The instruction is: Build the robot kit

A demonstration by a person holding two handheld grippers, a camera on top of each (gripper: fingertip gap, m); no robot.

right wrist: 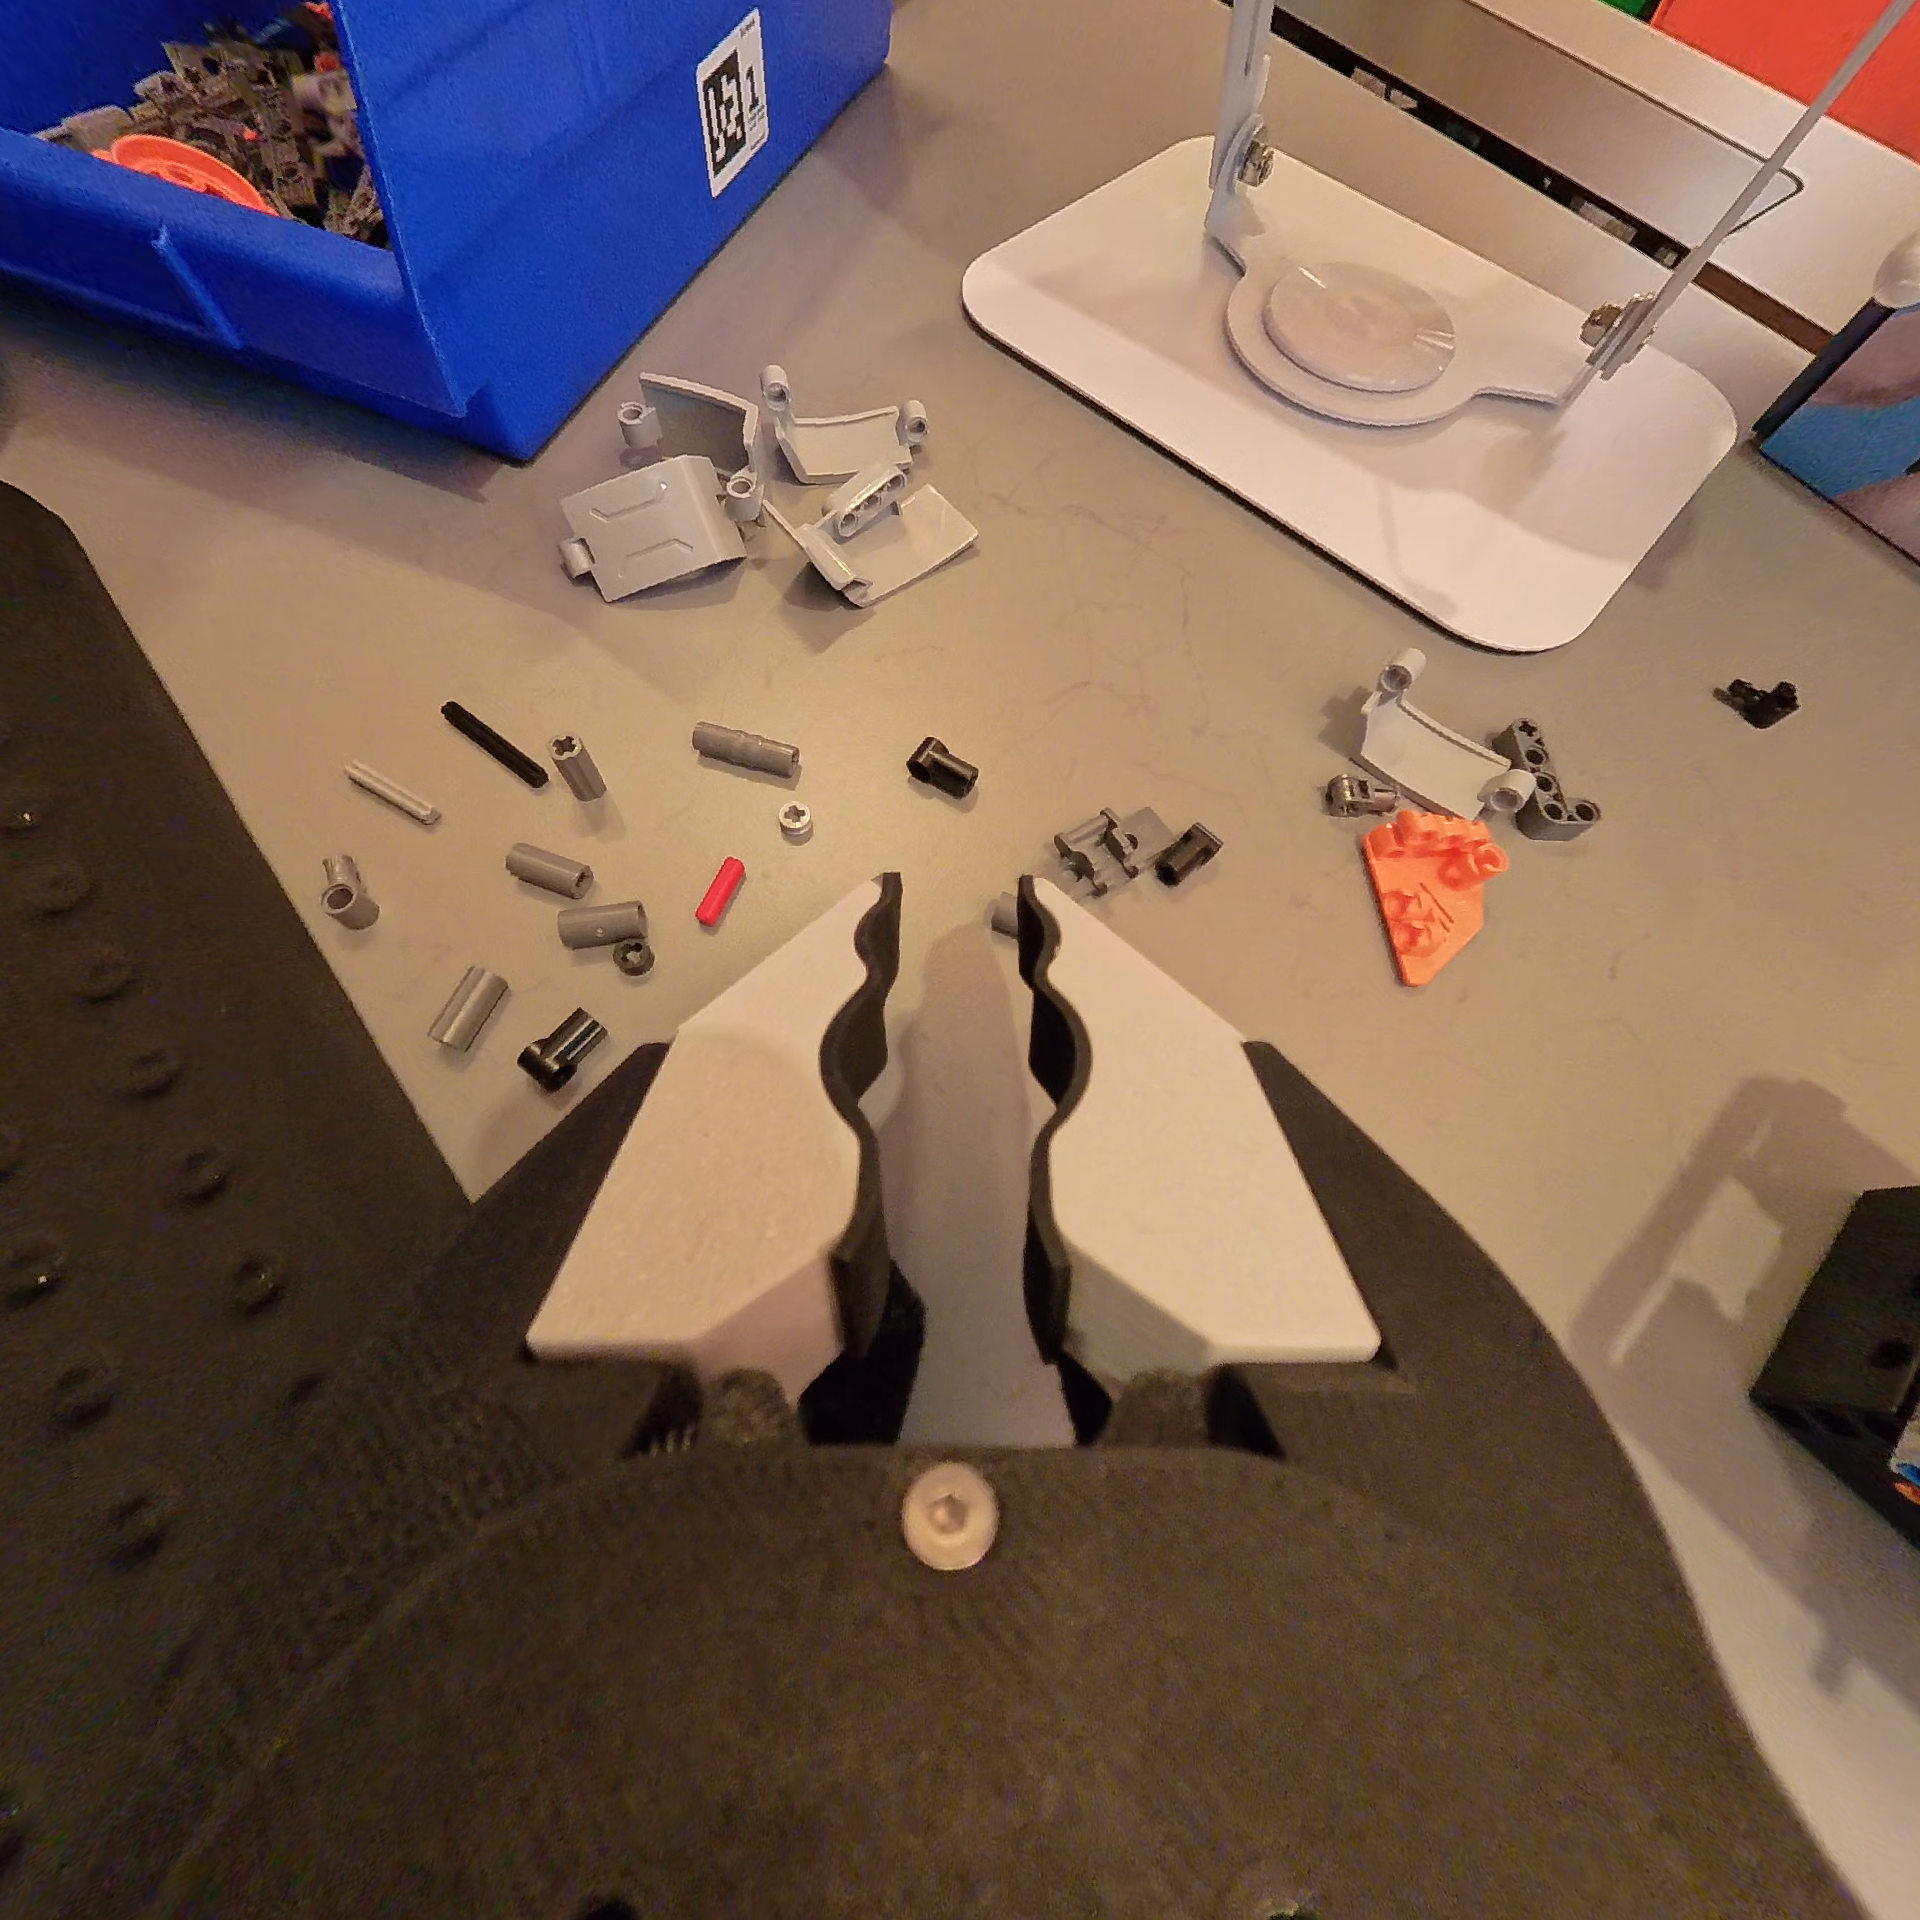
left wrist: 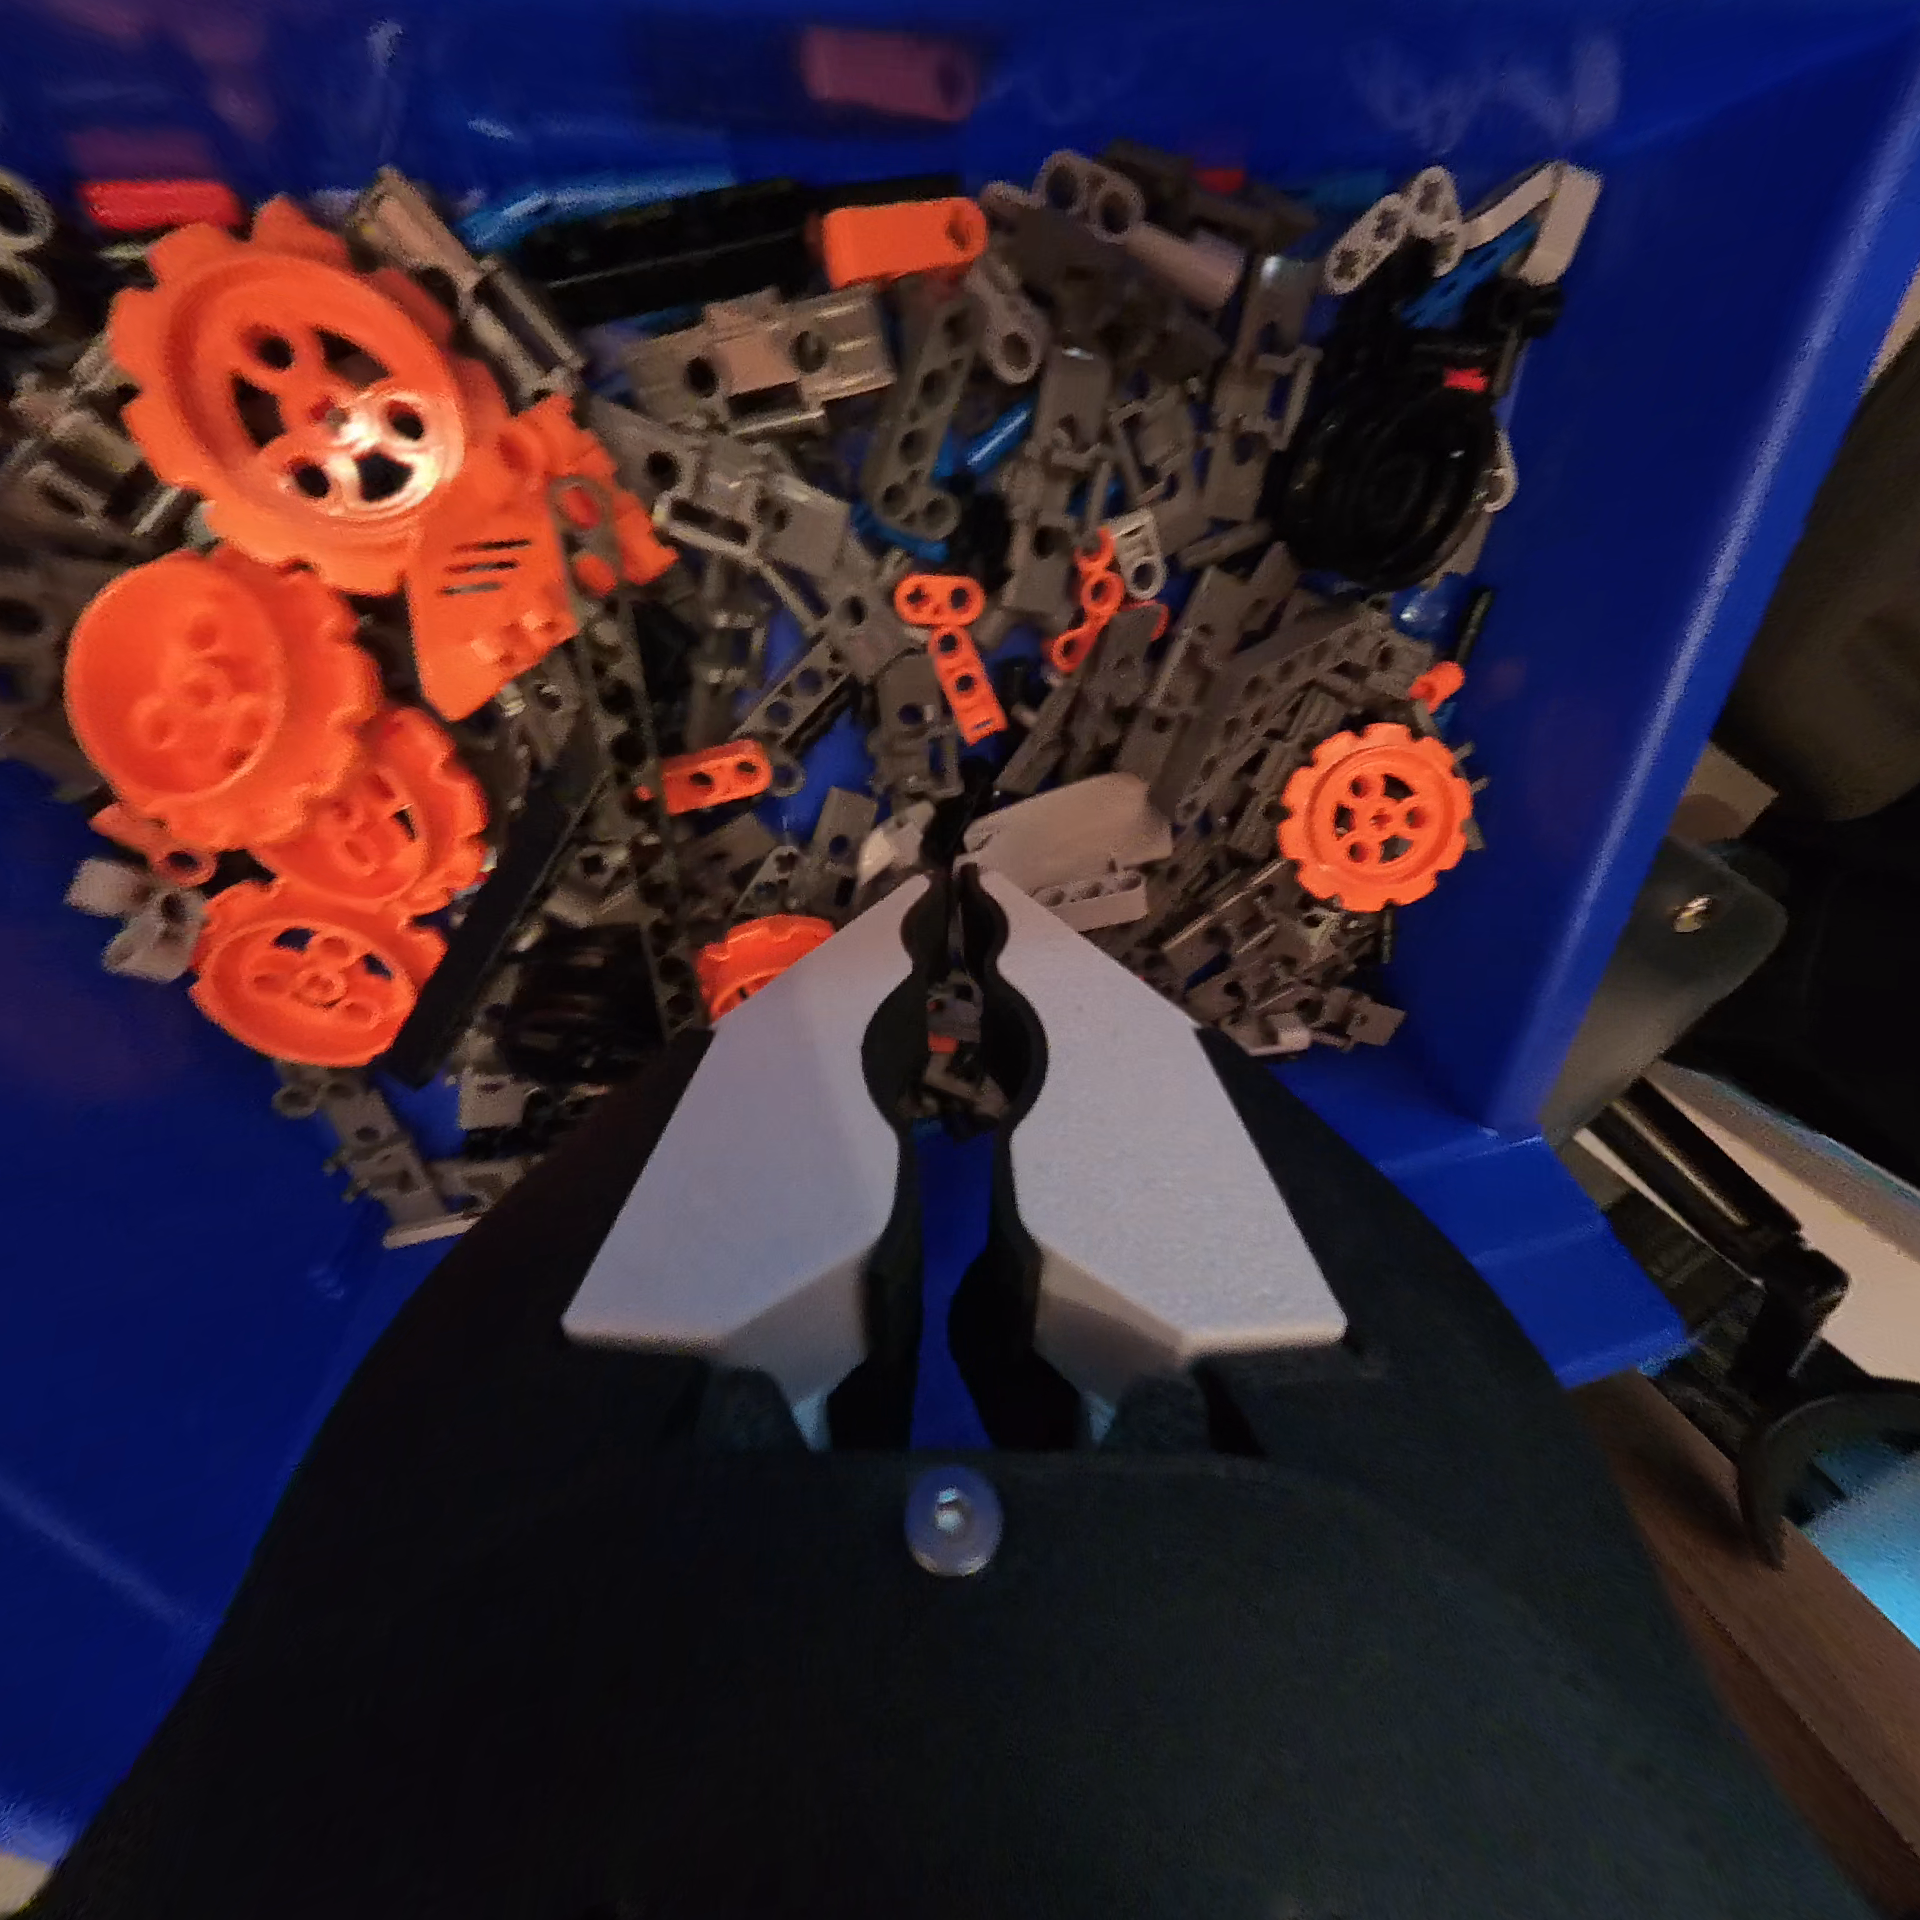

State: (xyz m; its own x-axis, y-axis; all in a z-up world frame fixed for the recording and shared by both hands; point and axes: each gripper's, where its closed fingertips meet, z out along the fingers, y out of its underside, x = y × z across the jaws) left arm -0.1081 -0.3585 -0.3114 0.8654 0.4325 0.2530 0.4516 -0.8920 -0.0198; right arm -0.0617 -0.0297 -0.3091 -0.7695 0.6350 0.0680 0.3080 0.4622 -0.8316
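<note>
My left gripper (left wrist: 954,883) hangs over a blue bin (left wrist: 1662,520) filled with grey, black and orange building pieces. Its jaws are shut, and a thin black piece (left wrist: 954,816) sticks out beyond the fingertips, pinched between them. A light grey curved panel (left wrist: 1081,831) lies just under the tips, and orange toothed wheels (left wrist: 291,384) lie at the left. My right gripper (right wrist: 958,883) is open and holds nothing, low over the grey table (right wrist: 1143,644). A small grey piece (right wrist: 1004,914) lies beside its right fingertip. A red pin (right wrist: 720,890) lies to its left.
The blue bin (right wrist: 520,260) stands at the far left of the table. Grey panels (right wrist: 727,499), scattered small pins (right wrist: 577,769) and an orange wedge plate (right wrist: 1429,894) lie on it. A white stand base (right wrist: 1351,468) is at the back right, a black block (right wrist: 1849,1320) at right, a black studded surface (right wrist: 156,1039) at left. Tip to tip, the grippers are about 35 cm apart. The red pin (right wrist: 720,890) is about 5 cm from my right fingertips and 30 cm from my left.
</note>
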